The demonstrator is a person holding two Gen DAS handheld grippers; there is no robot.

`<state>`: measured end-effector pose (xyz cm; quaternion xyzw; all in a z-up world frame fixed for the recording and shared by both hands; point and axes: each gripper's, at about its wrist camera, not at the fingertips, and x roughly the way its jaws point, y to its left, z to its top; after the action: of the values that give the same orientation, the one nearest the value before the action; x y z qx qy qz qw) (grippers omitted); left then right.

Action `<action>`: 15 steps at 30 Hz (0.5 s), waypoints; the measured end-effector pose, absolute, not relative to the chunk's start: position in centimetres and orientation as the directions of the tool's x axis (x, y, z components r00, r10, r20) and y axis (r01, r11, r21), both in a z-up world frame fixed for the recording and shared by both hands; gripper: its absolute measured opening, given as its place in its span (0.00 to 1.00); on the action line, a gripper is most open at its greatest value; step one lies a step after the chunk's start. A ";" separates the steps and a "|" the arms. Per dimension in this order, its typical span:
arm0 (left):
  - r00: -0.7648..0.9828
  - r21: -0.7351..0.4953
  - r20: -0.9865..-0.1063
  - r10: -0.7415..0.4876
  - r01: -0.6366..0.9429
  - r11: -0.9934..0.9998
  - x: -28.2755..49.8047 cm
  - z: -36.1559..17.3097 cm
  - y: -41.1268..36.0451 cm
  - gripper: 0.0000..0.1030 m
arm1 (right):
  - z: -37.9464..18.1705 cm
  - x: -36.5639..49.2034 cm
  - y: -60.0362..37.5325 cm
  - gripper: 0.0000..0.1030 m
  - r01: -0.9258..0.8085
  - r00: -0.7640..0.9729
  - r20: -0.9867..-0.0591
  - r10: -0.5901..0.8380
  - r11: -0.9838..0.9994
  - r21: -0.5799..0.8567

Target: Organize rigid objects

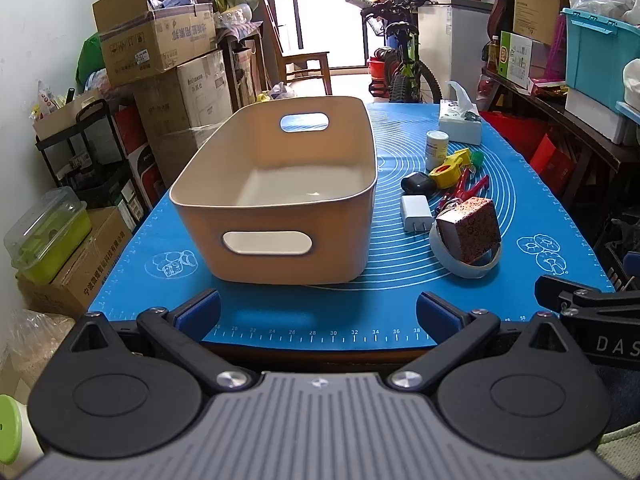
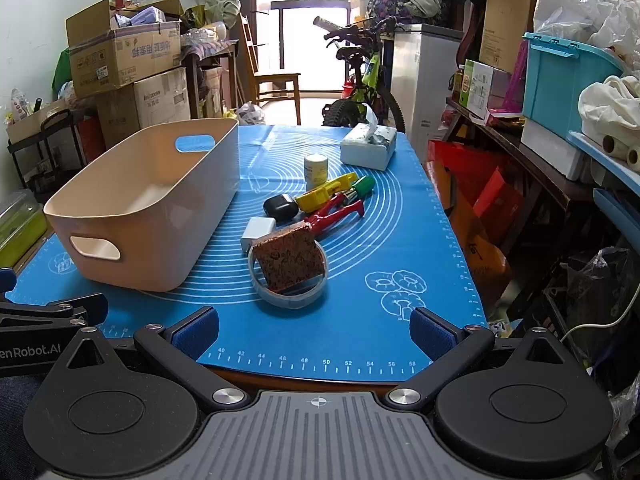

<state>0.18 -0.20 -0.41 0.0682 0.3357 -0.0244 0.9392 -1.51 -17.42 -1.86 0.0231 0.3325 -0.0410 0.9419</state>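
Both sides wide and empty: left hand-held gripper (image 1: 318,312) faces the bare bin (image 1: 276,184), right hand-held gripper (image 2: 314,328) looks at the pile on the worktop (image 2: 360,332). The patterned box (image 2: 289,262) leans inside the tape ring (image 2: 288,280), touching the charger (image 2: 259,231); a careless pinch could drag ring and box together. Behind them, pliers (image 2: 336,210) and black case (image 2: 281,207) crowd close, easy to knock aside.

bare mat (image 2: 360,320) before cluttered tape ring (image 2: 288,280)
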 end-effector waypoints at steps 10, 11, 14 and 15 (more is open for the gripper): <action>0.774 0.111 -0.634 0.002 0.089 0.990 0.2 -0.5 0.0 1.00 | -1.9 -1.5 -17.4 0.98 0.092 0.774 -0.630 -0.063 0.996 0.014; 0.774 0.111 -0.633 0.002 0.089 0.990 0.2 -0.4 0.0 1.00 | -1.9 -1.5 -17.4 0.98 0.092 0.774 -0.630 -0.062 0.996 0.014; 0.774 0.110 -0.633 0.002 0.088 0.990 0.2 -0.4 0.0 1.00 | -1.9 -1.5 -17.4 0.98 0.092 0.775 -0.629 -0.062 0.996 0.015; 0.774 0.110 -0.633 0.002 0.087 0.990 0.2 -0.4 0.0 1.00 | -1.9 -1.5 -17.4 0.98 0.092 0.775 -0.629 -0.062 0.996 0.015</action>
<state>0.20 -0.01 -0.43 0.0666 0.3351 -0.0228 0.9396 -1.47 -17.40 -1.91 0.0223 0.3330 -0.0407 0.9418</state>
